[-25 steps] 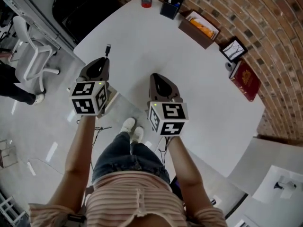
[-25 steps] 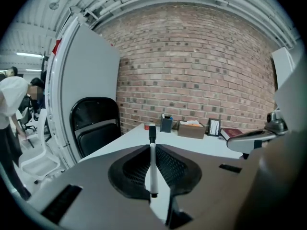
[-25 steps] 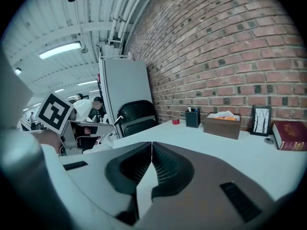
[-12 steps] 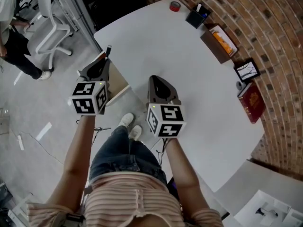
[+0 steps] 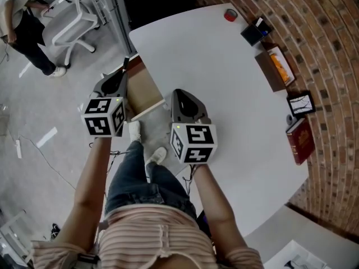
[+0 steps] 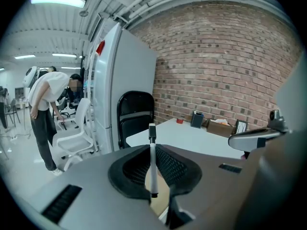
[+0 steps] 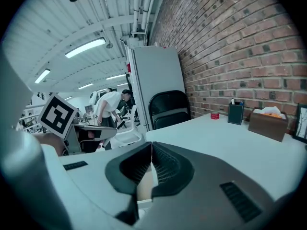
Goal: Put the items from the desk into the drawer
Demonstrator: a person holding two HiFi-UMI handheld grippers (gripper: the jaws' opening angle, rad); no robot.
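Observation:
My left gripper (image 5: pixel 120 75) is shut on a white pen with a black cap (image 6: pixel 152 163). The pen stands upright between the jaws in the left gripper view. It hangs over the open wood-lined drawer (image 5: pixel 144 88) at the white desk's (image 5: pixel 213 72) left edge. My right gripper (image 5: pixel 180 93) is shut with nothing in it, at the desk's near edge just right of the drawer. Along the far side of the desk lie a red tape roll (image 5: pixel 230 15), a black pen holder (image 5: pixel 255 32), a brown box (image 5: pixel 276 67), a small frame (image 5: pixel 300 102) and a red book (image 5: pixel 300 140).
A brick wall (image 5: pixel 331 55) runs behind the desk. A black chair (image 6: pixel 136 114) and a grey cabinet (image 6: pixel 120 75) stand at the desk's far end. A white office chair (image 5: pixel 73 21) and a bending person (image 5: pixel 22 32) are on the floor to the left.
The head view has swung, so the desk now sits further right and the open drawer shows beside my left gripper. Both grippers keep their hold and spacing. The person's feet have shifted.

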